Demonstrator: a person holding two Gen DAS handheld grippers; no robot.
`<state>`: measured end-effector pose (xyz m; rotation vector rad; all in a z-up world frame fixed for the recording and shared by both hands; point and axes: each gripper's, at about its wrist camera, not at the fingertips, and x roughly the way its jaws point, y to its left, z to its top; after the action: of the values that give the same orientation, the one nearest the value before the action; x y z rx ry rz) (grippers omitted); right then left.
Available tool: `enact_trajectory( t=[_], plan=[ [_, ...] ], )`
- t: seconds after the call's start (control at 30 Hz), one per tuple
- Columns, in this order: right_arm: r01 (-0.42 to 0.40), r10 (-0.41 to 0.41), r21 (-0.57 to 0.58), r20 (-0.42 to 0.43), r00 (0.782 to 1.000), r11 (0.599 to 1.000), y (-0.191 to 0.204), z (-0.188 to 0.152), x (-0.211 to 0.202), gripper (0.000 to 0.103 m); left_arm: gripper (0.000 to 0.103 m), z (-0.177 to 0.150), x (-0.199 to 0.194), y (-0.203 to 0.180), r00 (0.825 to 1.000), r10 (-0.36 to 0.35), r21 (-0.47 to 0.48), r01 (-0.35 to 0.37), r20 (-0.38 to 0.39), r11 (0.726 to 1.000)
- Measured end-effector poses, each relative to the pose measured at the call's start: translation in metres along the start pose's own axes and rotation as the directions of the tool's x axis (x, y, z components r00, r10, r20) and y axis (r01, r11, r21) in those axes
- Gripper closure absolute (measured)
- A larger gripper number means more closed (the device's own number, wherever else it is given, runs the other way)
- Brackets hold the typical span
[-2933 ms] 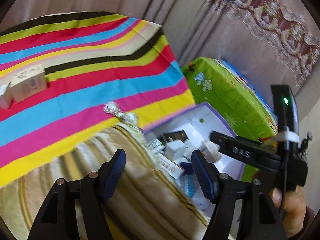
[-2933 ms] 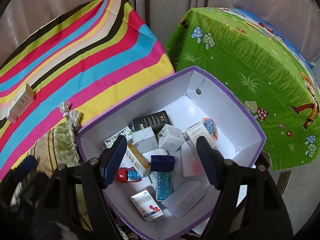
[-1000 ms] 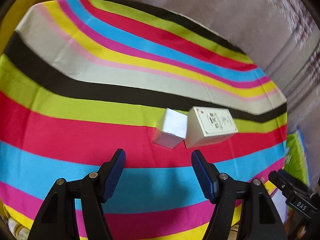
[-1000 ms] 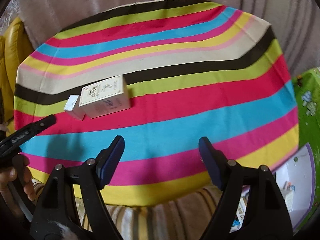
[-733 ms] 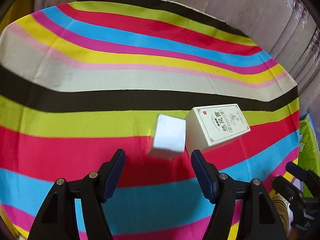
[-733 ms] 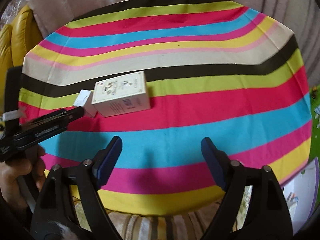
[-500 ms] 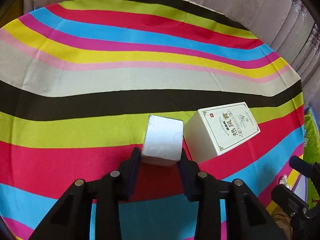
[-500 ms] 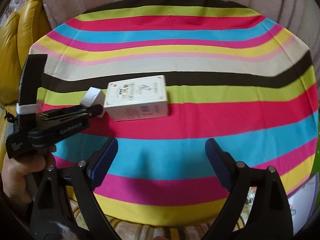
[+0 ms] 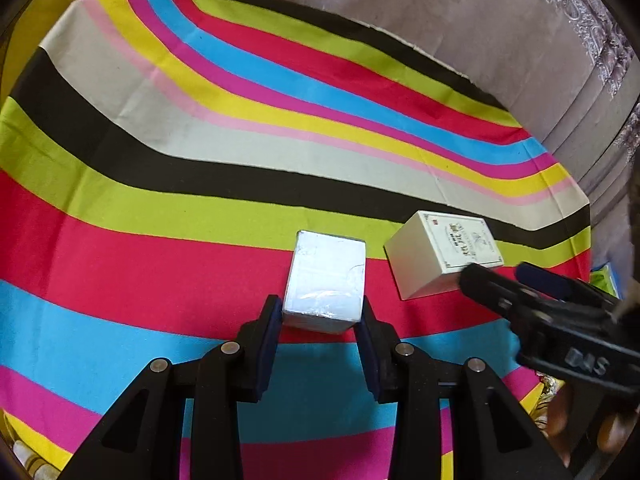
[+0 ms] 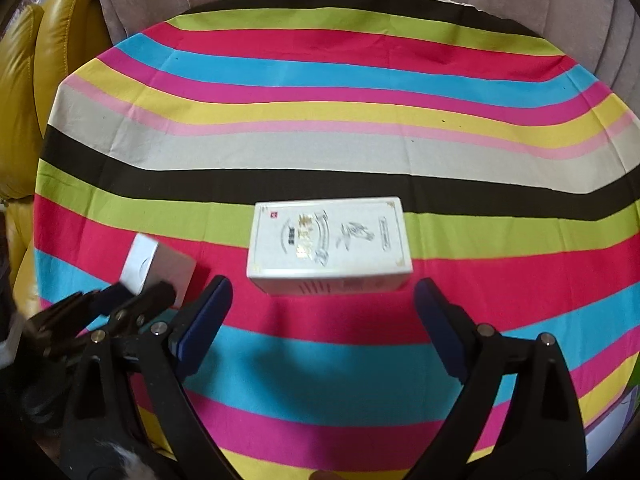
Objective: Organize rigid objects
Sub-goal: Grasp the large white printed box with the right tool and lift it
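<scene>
We've got the left hand-held gripper (image 9: pixel 320 320) clamped on the small box (image 9: pixel 325 280), down on the striped surface (image 9: pixel 160 248). Our right hand-held gripper (image 10: pixel 322 308) has just been spreading, nothing between, big box (image 10: pixel 328 246) just ahead.

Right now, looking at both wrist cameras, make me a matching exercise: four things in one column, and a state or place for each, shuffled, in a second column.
Things
1. left gripper
2. right gripper
3. small white box
4. larger printed box

States
A. lying flat on the striped cloth, untouched
B. clamped between two pads
C. jaws wide apart, nothing between them
D. closed on a box

Pairs: 1-D, 2-C, 3-B, 4-A
</scene>
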<state>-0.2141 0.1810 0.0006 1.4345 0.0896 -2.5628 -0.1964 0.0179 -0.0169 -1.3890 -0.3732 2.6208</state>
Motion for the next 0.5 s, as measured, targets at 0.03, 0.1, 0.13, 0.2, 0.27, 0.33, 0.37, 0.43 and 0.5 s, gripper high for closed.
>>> enact_trajectory(
  t=[0.03, 0.1, 0.13, 0.2, 0.27, 0.33, 0.37, 0.43, 0.5],
  plan=[
    [0.0, 0.0, -0.004, -0.004, 1.0, 1.0, 0.001, 0.001, 0.002, 0.009, 0.066, -0.001, -0.002, -0.001, 1.0, 0.002, 0.004, -0.002, 0.007, 1.0],
    [0.005, -0.005, -0.018, -0.012, 1.0, 1.0, 0.004, 0.003, 0.007, 0.009, 0.066, -0.001, -0.005, 0.0, 1.0, 0.003, 0.007, -0.003, 0.011, 1.0],
    [0.005, -0.005, -0.022, -0.013, 1.0, 1.0, 0.005, 0.005, 0.009, 0.009, 0.066, -0.002, -0.004, 0.0, 1.0, 0.005, 0.008, -0.005, 0.011, 1.0],
    [0.014, -0.014, -0.022, -0.011, 1.0, 1.0, 0.004, 0.007, 0.011, 0.009, 0.066, 0.0, 0.0, 0.001, 1.0, 0.006, 0.009, -0.006, 0.006, 1.0],
    [0.025, -0.025, -0.02, -0.006, 1.0, 1.0, 0.002, 0.008, 0.013, 0.009, 0.066, 0.003, 0.004, -0.001, 1.0, 0.011, 0.012, -0.011, 0.002, 1.0],
    [0.027, -0.028, -0.018, -0.01, 1.0, 0.999, 0.002, 0.01, 0.016, 0.009, 0.066, 0.003, 0.005, -0.002, 1.0, 0.015, 0.015, -0.015, 0.002, 1.0],
    [0.028, -0.029, -0.018, -0.012, 1.0, 0.999, 0.002, 0.01, 0.018, 0.009, 0.066, 0.002, 0.005, -0.002, 1.0, 0.016, 0.016, -0.016, 0.002, 1.0],
    [0.034, -0.034, -0.021, -0.012, 0.999, 0.999, 0.004, 0.013, 0.021, 0.008, 0.066, 0.002, 0.004, -0.001, 1.0, 0.017, 0.018, -0.017, 0.0, 1.0],
    [0.038, -0.038, -0.02, -0.016, 0.999, 0.999, 0.004, 0.014, 0.026, 0.008, 0.066, 0.001, 0.006, -0.001, 1.0, 0.02, 0.018, -0.02, -0.005, 1.0]
  ],
)
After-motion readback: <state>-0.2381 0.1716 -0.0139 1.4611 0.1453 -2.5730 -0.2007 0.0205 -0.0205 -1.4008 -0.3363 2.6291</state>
